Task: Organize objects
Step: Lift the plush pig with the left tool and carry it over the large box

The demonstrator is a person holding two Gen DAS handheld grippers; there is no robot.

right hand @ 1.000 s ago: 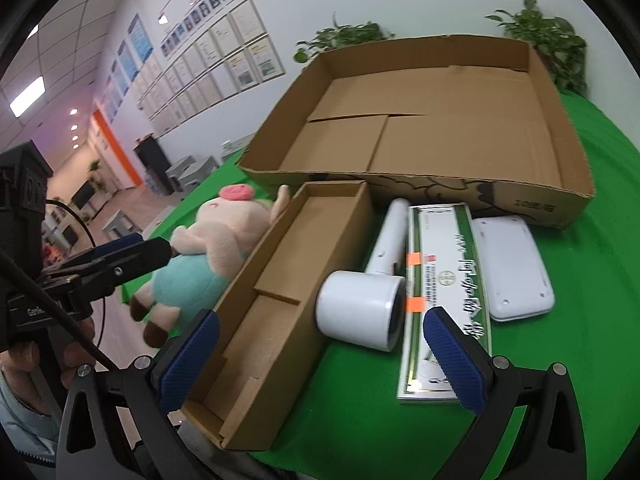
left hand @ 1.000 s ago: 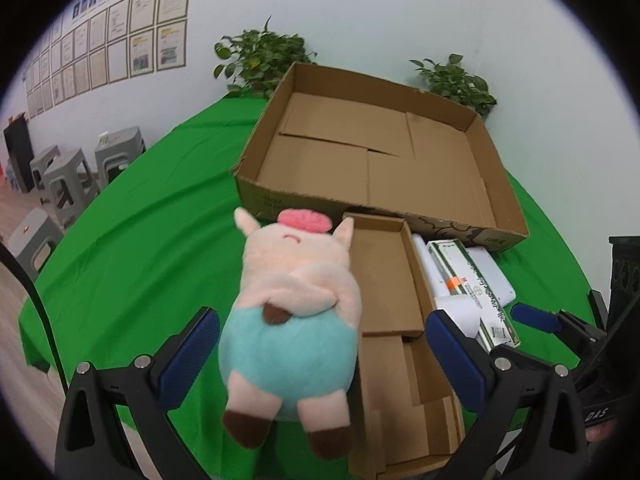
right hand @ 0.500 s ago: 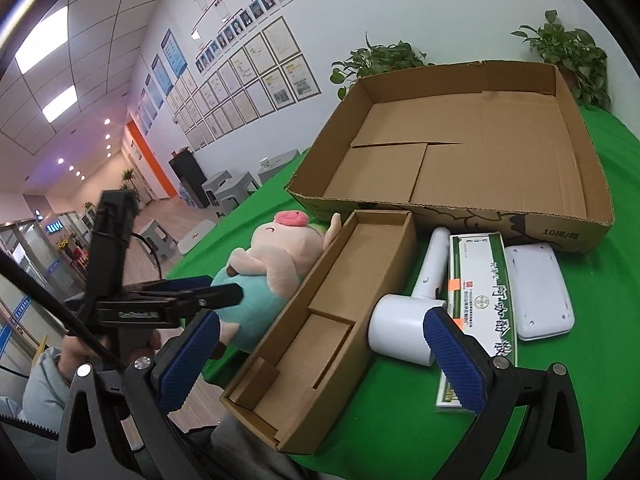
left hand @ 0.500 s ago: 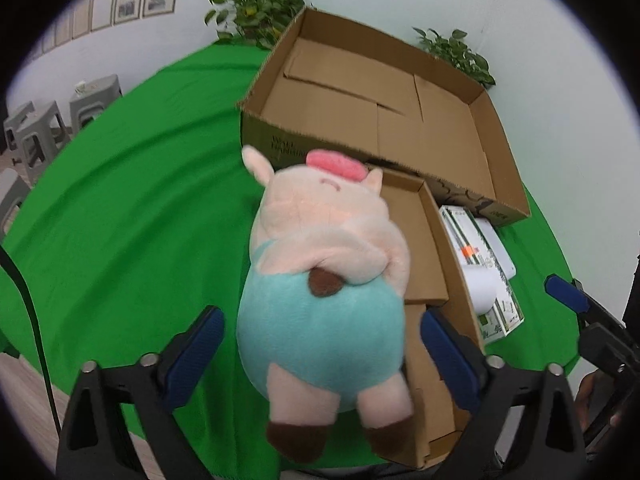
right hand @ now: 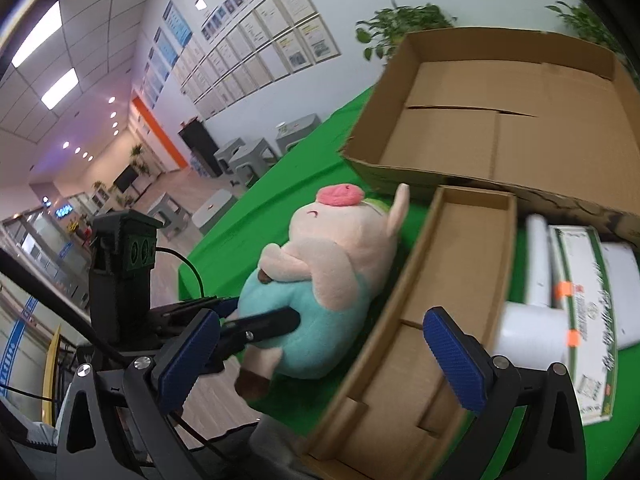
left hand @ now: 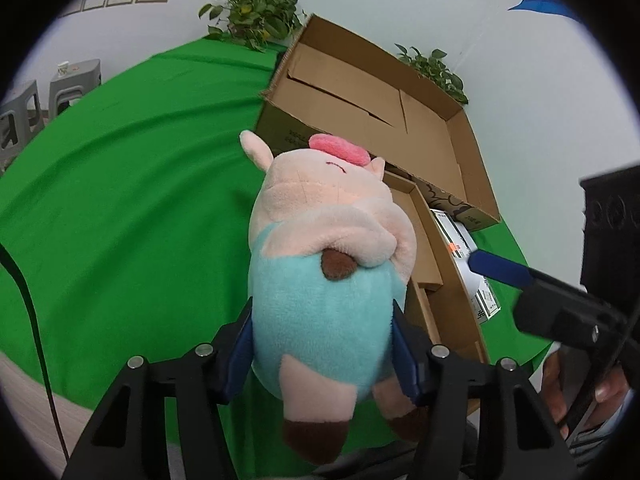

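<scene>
Left tongs (left hand: 322, 344) are closing on the plush pig (left hand: 324, 280) at lower centre of the left view, pads at its teal belly, pig lying on the green tabletop (left hand: 120, 184) beside the narrow tray (right hand: 452, 280). Right tongs (right hand: 320, 356) stand wide and empty over that tray. The big box (right hand: 500, 136) at upper right is still bare, and the white dryer (right hand: 528, 328), green carton (right hand: 580, 292) and white pad (right hand: 624, 288) lie outside it, so sorting looks barely begun.

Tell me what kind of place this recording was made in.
Probably an office or company hall: rows of framed certificates on the white wall, grey plastic stools along it, recessed ceiling light panels, and a demo table under green cloth.
</scene>
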